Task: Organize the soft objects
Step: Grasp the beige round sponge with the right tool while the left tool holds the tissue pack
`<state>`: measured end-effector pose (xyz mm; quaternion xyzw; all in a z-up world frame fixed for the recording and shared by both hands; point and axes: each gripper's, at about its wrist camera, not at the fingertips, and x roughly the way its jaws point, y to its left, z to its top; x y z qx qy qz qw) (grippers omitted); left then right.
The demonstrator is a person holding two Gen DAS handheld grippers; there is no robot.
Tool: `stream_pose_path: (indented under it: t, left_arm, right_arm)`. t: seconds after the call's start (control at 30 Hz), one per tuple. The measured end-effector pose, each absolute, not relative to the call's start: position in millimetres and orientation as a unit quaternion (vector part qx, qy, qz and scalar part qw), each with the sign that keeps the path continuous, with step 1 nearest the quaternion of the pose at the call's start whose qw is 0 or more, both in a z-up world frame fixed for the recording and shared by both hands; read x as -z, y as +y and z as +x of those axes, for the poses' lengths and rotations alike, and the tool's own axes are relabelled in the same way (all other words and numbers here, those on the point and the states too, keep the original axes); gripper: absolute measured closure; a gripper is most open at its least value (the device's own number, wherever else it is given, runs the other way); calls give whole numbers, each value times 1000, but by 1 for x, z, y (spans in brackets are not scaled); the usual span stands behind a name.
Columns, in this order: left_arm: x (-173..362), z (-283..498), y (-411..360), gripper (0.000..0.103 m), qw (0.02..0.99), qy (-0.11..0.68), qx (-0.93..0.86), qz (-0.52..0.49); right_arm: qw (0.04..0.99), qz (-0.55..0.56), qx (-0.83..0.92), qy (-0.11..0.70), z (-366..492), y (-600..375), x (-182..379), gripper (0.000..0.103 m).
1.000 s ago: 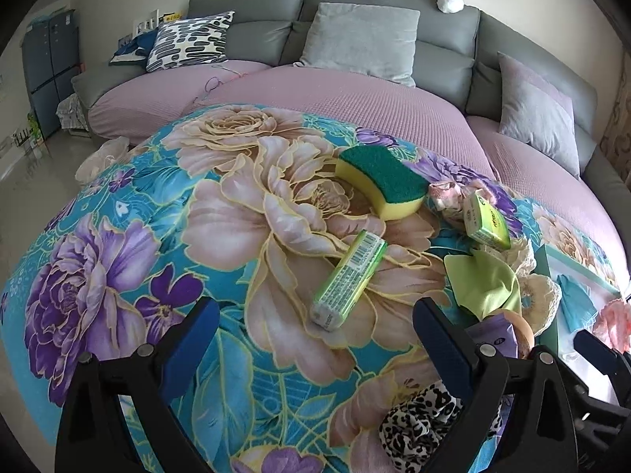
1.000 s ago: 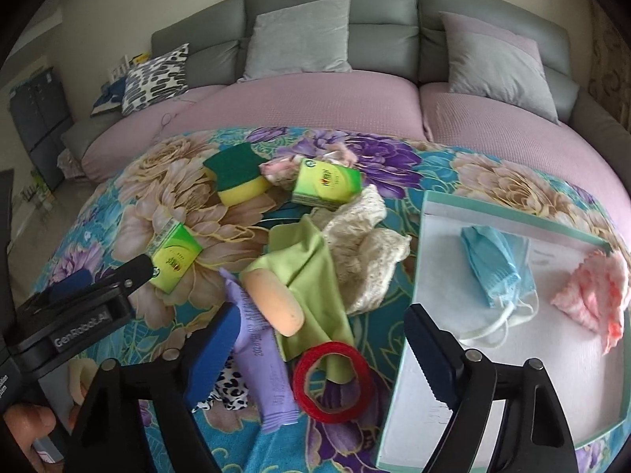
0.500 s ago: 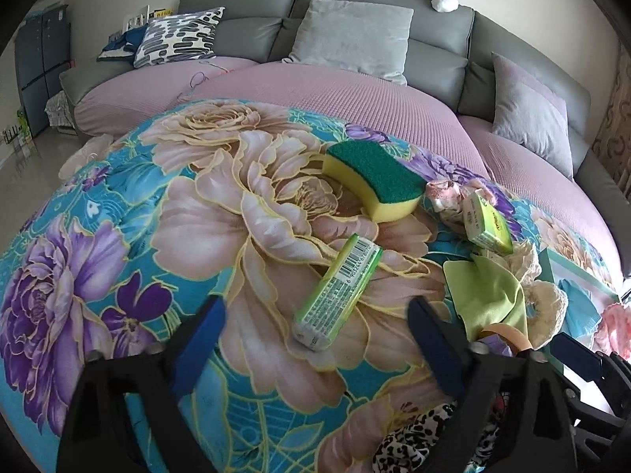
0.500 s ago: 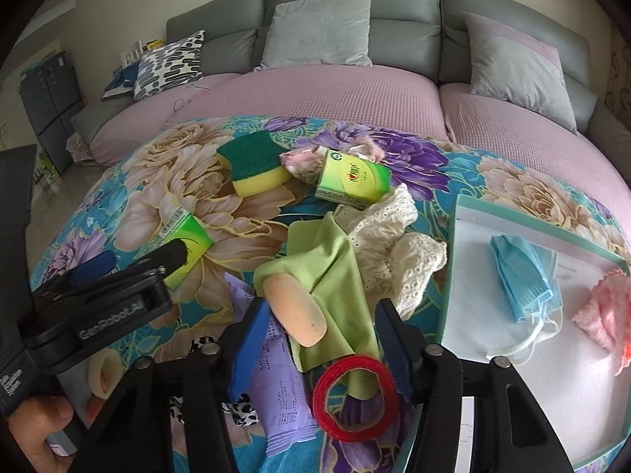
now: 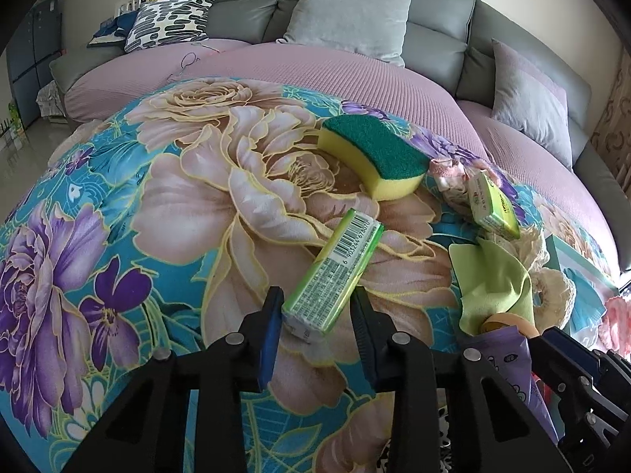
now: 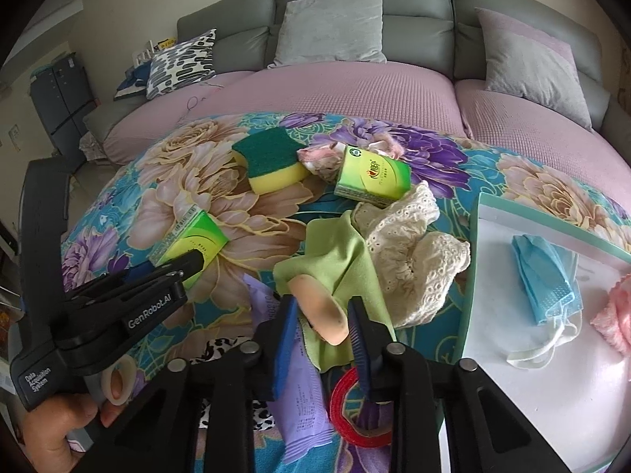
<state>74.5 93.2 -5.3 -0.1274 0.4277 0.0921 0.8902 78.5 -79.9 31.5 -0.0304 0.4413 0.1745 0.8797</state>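
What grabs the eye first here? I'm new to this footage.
The loud floral cloth covering the table dominates. On it, each gripper closes around something: the left gripper around a green tissue pack, the right gripper around a peach sponge. Right of the clutter, a white tray holds a blue mask.

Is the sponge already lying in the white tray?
No, the sponge rests on the floral cloth, while the white tray holds only a blue face mask and pink fabric.

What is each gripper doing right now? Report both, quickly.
Left gripper: closed around the green tissue pack.
Right gripper: closed around the peach sponge.
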Motion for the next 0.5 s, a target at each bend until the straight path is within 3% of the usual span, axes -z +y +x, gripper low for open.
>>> stream_pose_path:
  t: [0.5]
  left_arm:
    - [-9, 68, 90, 73, 899, 410, -93, -120]
  right_arm:
    - [886, 9, -176, 428, 76, -96, -42, 93]
